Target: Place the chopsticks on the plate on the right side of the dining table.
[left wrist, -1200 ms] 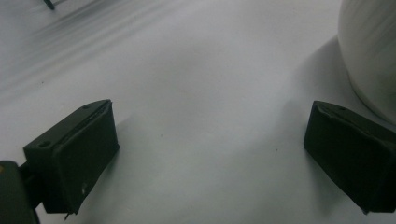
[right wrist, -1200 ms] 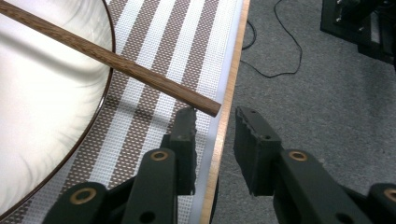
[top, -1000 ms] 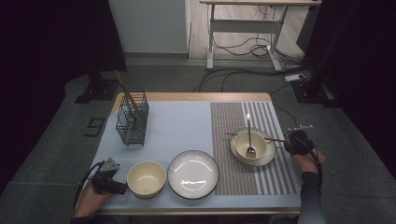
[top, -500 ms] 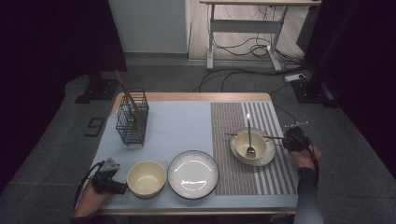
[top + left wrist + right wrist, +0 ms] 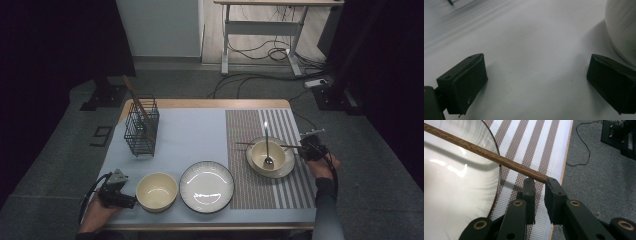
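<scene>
A wooden chopstick lies across the rim of a white bowl, and its near end sits between the tips of my right gripper. The jaws have just been closing and now pinch that end. From above, the chopstick spans the bowl, which also holds a metal spoon; the right gripper is at its right side over the striped mat. My left gripper rests at the front left beside a cream bowl. Its jaws stand wide apart over bare cloth, with the bowl's wall at the right.
A ribbed plate sits at the front centre. A black wire basket holding wooden sticks stands at the back left. The table's right edge runs close behind the right gripper, with grey floor and cables beyond.
The right gripper has edged slightly left toward the bowl, up to the chopstick's end. The left hand and the dishes have not moved.
</scene>
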Tool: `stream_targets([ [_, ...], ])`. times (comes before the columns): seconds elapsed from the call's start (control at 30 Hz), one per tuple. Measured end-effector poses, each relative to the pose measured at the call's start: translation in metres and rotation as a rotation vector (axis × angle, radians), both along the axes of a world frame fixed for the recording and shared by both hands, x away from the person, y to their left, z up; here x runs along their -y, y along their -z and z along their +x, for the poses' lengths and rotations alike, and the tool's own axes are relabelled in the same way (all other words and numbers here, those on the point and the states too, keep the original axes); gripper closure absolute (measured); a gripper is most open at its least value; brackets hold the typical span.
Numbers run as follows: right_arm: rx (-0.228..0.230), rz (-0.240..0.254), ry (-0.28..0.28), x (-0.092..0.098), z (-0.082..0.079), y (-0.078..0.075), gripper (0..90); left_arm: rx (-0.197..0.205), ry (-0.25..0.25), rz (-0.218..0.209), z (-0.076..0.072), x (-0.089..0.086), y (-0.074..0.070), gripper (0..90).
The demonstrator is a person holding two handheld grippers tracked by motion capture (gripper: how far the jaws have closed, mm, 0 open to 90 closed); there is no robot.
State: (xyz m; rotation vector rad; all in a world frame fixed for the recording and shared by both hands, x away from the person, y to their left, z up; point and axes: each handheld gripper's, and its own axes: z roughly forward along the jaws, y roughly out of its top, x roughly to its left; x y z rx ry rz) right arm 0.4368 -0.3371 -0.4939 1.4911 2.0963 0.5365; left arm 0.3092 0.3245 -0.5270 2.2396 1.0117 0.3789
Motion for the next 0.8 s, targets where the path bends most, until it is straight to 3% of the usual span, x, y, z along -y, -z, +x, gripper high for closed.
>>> stream_targets([
  [0.47, 0.004, 0.006, -0.012, -0.002, 0.000, -0.001, 74.9, 0.000, 0.000, 0.000, 0.000, 0.000, 0.000, 2.5],
  [0.8, -0.014, 0.043, -0.021, 0.004, -0.016, -0.008, 47.9, 0.000, 0.000, 0.000, 0.000, 0.000, 0.000, 2.5],
])
